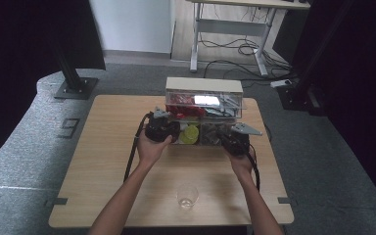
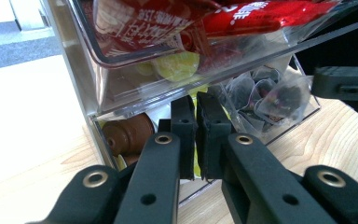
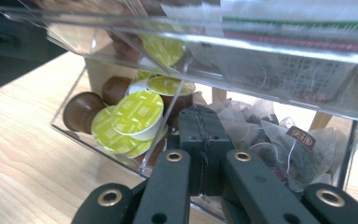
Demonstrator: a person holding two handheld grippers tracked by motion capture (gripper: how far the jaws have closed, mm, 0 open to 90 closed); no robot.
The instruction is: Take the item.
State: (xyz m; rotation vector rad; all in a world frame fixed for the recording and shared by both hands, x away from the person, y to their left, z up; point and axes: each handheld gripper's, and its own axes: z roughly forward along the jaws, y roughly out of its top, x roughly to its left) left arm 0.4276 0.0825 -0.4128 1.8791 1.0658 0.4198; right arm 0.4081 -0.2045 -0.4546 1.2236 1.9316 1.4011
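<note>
A clear two-tier drawer box (image 1: 203,85) with a beige top stands at the table's far middle. Its lower drawer (image 1: 200,142) is slid out toward me. Yellow-lidded brown capsules (image 3: 137,114) fill the drawer's left half and tea bags (image 3: 279,144) its right half. Red packets (image 2: 177,21) lie in the upper drawer. My left gripper (image 1: 169,132) (image 2: 196,105) is at the drawer's front left, its jaws closed to a thin slit around the clear front wall. My right gripper (image 1: 225,139) (image 3: 200,114) is at the front right, jaws pressed together against the front wall.
A clear drinking glass (image 1: 187,196) stands near the table's (image 1: 103,161) front edge, between my forearms. Bare wood lies to the left and right of the box. Beyond the table are a black post base (image 1: 76,88) and a desk frame with cables (image 1: 235,44).
</note>
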